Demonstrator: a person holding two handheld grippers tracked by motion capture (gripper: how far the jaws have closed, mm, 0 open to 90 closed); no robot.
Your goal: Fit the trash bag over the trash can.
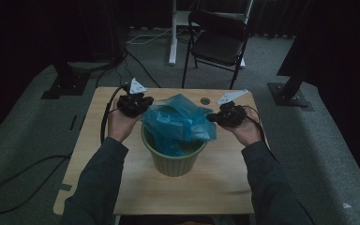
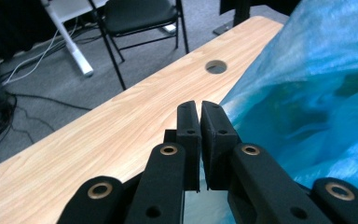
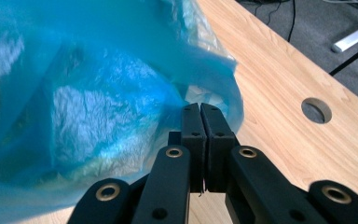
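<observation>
A blue plastic bag (image 1: 180, 123) sits in the green bucket (image 1: 174, 159) mid-tabletop (image 1: 98, 154). The left tongs (image 1: 143, 105) and the right tongs (image 1: 214, 117) each pinch a bag edge, pressed together. Bare wood surrounds the bucket; the cable hole (image 1: 205, 101) lies behind.

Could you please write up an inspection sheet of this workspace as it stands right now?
Surface: light wooden table with a round hole near its far edge.
Job's things: crinkled translucent blue plastic bag sitting in a ribbed pale green bin, its top standing above the rim.
Clutter: nothing seen.
Grippers: left hand-held gripper shut at the bag's left edge; right hand-held gripper shut on the bag's right edge.
Cables: black cable trailing off the table's left side; white cable on the floor.
Surroundings: grey carpet, black folding chair, white desk leg.
</observation>
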